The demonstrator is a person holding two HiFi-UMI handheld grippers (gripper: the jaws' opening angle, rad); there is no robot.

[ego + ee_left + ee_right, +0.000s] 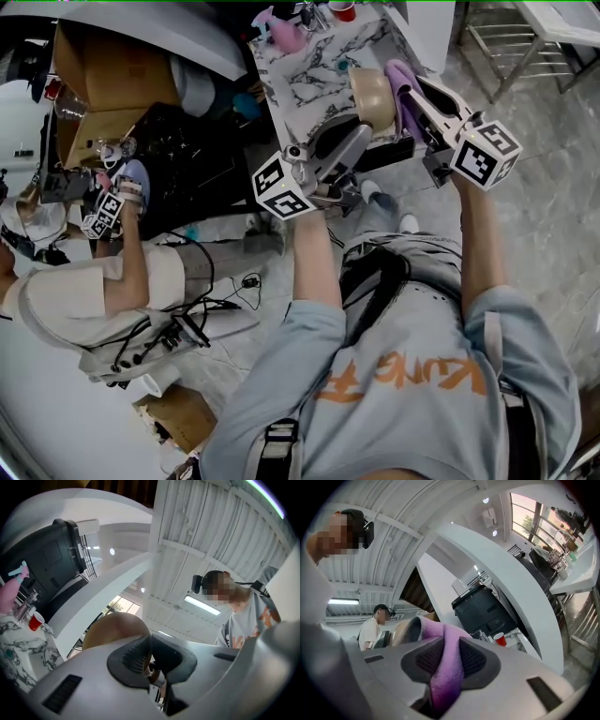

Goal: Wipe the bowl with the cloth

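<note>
Both grippers are raised above the marble table (305, 70). In the head view my left gripper (361, 124) is shut on the rim of a tan bowl (372, 97), which is held on its side. My right gripper (419, 91) is shut on a purple cloth (403, 89) that lies against the bowl's right side. The left gripper view shows the bowl (115, 627) rising behind the left gripper (151, 657), its rim between the pads. In the right gripper view the cloth (447, 667) is pinched in the right gripper (449, 660) and drapes toward the bowl (399, 632).
On the marble table stand a pink spray bottle (281, 33) and a red cup (343, 9). Left of it are a cardboard box (103, 84) and a second person (103, 291) with marker-cube grippers (105, 212). Cables (178, 323) lie on the floor.
</note>
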